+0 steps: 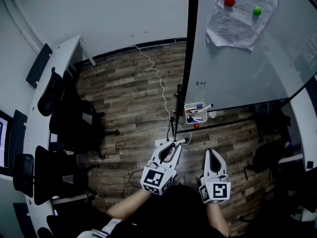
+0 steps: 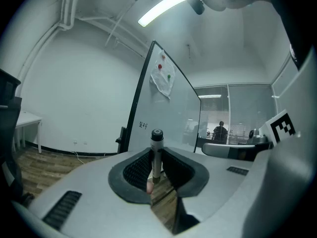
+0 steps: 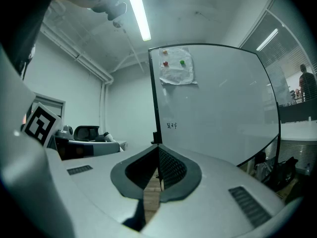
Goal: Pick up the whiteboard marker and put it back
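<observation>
Whiteboard marker (image 1: pixel 181 142) is seen in the head view already lifted, clamped in the left gripper (image 1: pixel 174 145) near the whiteboard (image 1: pixel 247 58); its return to the pen tray (image 1: pixel 186 108) on the whiteboard's lower edge is judged still undone. In the left gripper view it is pinched upright between the pads. In the right gripper view the right gripper (image 3: pixel 158 165) is shown closed on nothing, levelled at the whiteboard

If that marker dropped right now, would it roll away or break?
Probably it would roll: the marker looks round and thin, and the floor looks like hard planks. It seems stiff and light, since it sticks out straight with the left hand-held gripper pinching only one spot. Its smooth barrel may slip, so the pinch matters.
</observation>
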`<action>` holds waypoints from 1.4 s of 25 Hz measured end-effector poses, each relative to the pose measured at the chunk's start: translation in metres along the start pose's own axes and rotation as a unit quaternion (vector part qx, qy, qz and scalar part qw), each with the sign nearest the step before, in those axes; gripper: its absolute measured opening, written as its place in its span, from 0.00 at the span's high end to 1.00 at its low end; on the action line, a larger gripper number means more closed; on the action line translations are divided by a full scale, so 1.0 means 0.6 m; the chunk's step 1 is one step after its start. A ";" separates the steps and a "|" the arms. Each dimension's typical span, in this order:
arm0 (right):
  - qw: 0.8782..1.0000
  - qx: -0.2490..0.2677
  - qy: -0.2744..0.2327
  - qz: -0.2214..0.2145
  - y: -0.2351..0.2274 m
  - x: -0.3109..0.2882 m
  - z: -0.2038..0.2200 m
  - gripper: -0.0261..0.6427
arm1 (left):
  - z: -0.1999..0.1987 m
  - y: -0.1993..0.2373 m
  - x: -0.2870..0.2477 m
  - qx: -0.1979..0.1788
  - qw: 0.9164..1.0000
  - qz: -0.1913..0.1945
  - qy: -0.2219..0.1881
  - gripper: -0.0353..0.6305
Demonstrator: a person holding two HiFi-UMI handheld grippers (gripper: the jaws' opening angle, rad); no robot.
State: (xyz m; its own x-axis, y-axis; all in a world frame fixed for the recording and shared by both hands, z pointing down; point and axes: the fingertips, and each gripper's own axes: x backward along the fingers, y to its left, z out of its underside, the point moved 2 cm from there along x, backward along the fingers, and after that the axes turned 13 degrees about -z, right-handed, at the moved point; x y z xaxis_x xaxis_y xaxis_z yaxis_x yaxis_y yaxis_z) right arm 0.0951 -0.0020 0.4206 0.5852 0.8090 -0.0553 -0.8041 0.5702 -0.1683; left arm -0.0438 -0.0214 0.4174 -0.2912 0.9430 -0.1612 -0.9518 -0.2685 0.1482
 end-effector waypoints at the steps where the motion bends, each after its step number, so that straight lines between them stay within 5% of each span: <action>1: 1.000 -0.001 0.000 0.000 -0.002 0.002 0.000 0.94 | 0.000 -0.002 -0.001 0.000 1.000 -0.001 0.000 0.83; 18: 1.000 -0.010 0.000 -0.021 -0.049 0.012 -0.009 0.94 | -0.003 -0.047 -0.041 -0.004 1.000 -0.023 0.000 0.83; 35: 1.000 -0.022 0.016 0.015 -0.091 -0.026 0.011 0.94 | 0.021 -0.036 -0.133 -0.002 1.000 0.003 0.021 0.83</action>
State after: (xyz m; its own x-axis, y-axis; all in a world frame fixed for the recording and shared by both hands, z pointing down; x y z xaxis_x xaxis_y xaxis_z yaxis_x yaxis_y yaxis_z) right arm 0.1291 -0.0450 0.4373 0.5643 0.8205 -0.0917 -0.8165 0.5382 -0.2089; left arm 0.0013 -0.0884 0.4396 -0.3010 0.9323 -0.2003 -0.9502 -0.2755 0.1457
